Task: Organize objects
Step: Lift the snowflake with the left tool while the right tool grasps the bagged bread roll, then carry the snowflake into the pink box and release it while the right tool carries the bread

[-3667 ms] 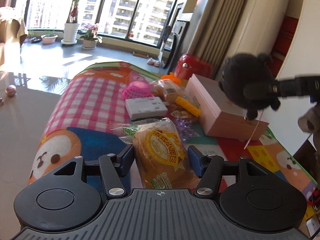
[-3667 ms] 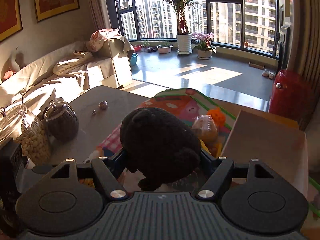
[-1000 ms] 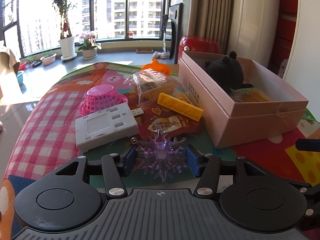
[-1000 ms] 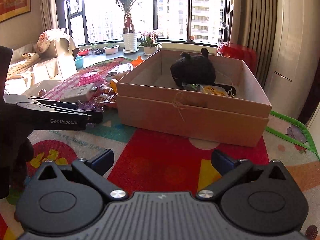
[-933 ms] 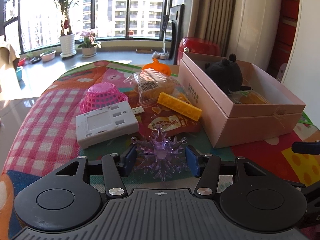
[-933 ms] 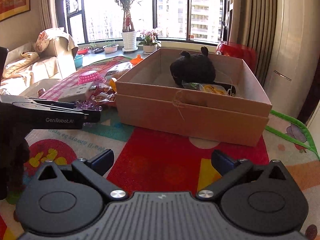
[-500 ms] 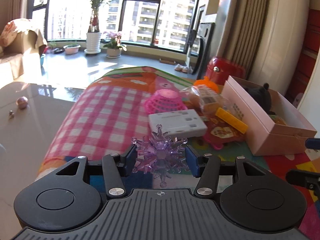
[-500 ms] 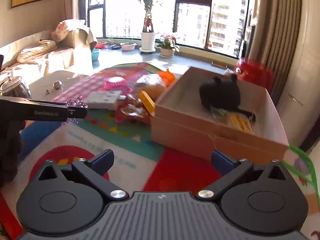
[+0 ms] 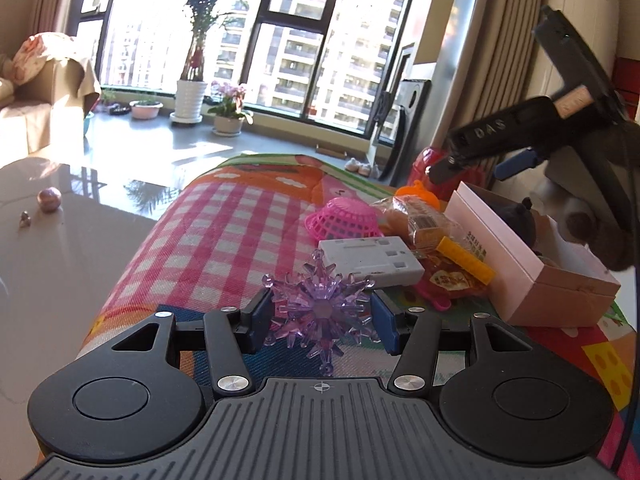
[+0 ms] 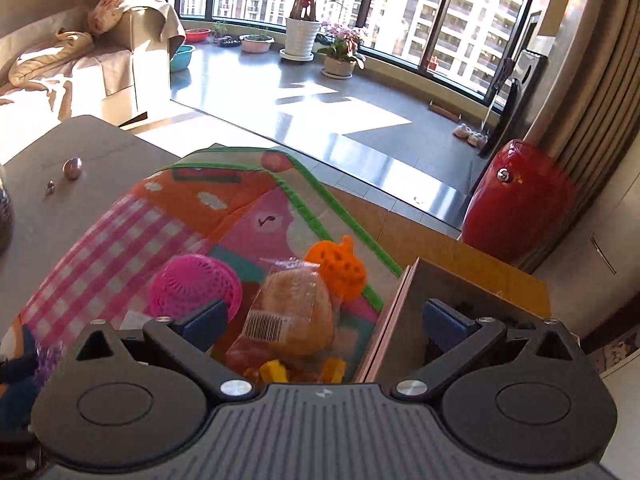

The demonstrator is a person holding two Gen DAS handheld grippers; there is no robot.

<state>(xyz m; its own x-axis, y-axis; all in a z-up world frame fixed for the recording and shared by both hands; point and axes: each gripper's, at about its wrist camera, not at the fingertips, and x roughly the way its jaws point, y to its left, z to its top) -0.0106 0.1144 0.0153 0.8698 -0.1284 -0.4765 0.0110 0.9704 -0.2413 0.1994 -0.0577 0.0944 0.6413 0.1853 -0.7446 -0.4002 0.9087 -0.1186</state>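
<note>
Two grippers: both in view, one loaded, one empty.
Left gripper [image 9: 322,314]: jaws set at a middling width, blue pads pressed against the spikes of a purple crystal star [image 9: 320,312]; the star is carried clear of the mat.
Play mat [image 9: 224,240]: pink-checked and multicoloured cloth spread over the table, bearing the loose items.
Pink basket [image 9: 342,222]: mesh, lying upside down on the mat, left of the bread.
White device [image 9: 370,258]: flat rectangular plastic unit, just in front of the pink basket.
Packaged bread [image 10: 294,316]: clear wrapper with barcode label facing up, between the pink basket and the box.
Orange pumpkin toy [image 10: 338,266]: perforated plastic, touching the far end of the bread wrapper.
Yellow brick [image 9: 464,260]: long studded block, resting on a red snack packet [image 9: 452,282], just beside the box wall.
Pink box [image 9: 520,264]: open cardboard box on the right part of the mat; a black plush toy [image 9: 516,220] sits inside.
Right gripper [image 10: 324,316]: jaws spread wide, nothing between them; positioned above the bread and the near box wall, angled downward.
Red container [image 10: 516,204]: glossy, on the floor beyond the table.
</note>
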